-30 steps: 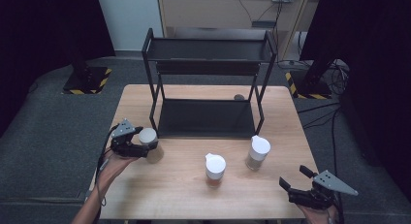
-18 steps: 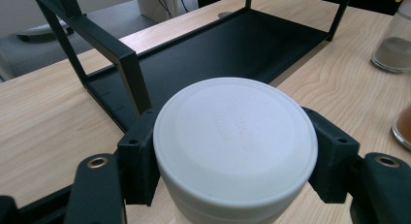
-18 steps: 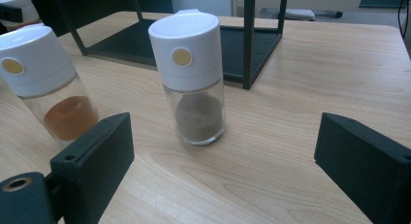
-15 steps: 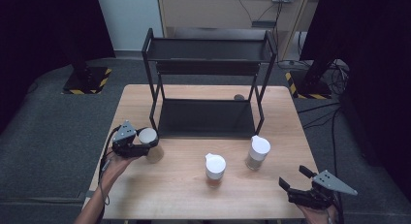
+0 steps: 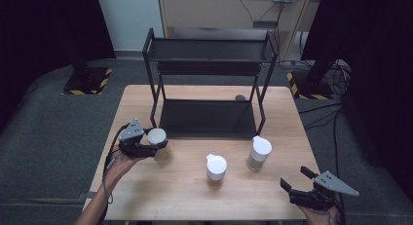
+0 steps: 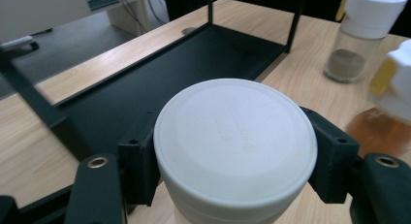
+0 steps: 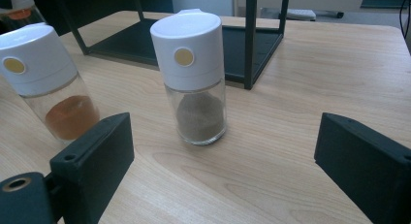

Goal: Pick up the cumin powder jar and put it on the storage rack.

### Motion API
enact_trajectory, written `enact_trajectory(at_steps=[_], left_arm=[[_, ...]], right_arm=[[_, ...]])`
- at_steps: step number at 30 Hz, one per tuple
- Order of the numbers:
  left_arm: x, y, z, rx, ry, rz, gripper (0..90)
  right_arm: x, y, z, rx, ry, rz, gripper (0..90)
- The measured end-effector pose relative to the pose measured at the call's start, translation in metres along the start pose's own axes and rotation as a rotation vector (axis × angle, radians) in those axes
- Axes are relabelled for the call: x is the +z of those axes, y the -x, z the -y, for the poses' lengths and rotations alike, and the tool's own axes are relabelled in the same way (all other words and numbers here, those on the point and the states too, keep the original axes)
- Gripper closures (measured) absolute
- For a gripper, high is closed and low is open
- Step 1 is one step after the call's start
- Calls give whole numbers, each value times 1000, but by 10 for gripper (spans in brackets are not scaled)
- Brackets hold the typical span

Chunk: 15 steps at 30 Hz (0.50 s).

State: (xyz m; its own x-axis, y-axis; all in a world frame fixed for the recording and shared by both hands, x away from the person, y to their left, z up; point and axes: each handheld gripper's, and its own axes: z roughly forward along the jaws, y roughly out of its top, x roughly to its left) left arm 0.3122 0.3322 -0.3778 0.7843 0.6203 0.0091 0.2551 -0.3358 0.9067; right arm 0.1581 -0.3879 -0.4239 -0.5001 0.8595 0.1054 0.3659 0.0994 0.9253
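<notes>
The left tool (image 5: 155, 148) has just clenched on the white-lidded jar (image 6: 236, 146), seemingly resting on the tabletop (image 5: 180, 196) beside the black rack (image 5: 209, 118); the right tool (image 5: 298, 180) stays released, unmoved.

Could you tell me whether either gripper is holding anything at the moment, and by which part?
The left gripper grips the white-capped jar by the sides of its cap. The right gripper holds nothing.
</notes>
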Motion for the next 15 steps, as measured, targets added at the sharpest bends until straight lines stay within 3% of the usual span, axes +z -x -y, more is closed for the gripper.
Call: enact_trajectory(at_steps=[10,15], left_arm=[[19,-3,-31,-1,8,30,327],[28,-4,-46,-3,0,16,327]], right_arm=[[0,0,0,1,0,-4,73],[0,1,0,1,1,-6,73]])
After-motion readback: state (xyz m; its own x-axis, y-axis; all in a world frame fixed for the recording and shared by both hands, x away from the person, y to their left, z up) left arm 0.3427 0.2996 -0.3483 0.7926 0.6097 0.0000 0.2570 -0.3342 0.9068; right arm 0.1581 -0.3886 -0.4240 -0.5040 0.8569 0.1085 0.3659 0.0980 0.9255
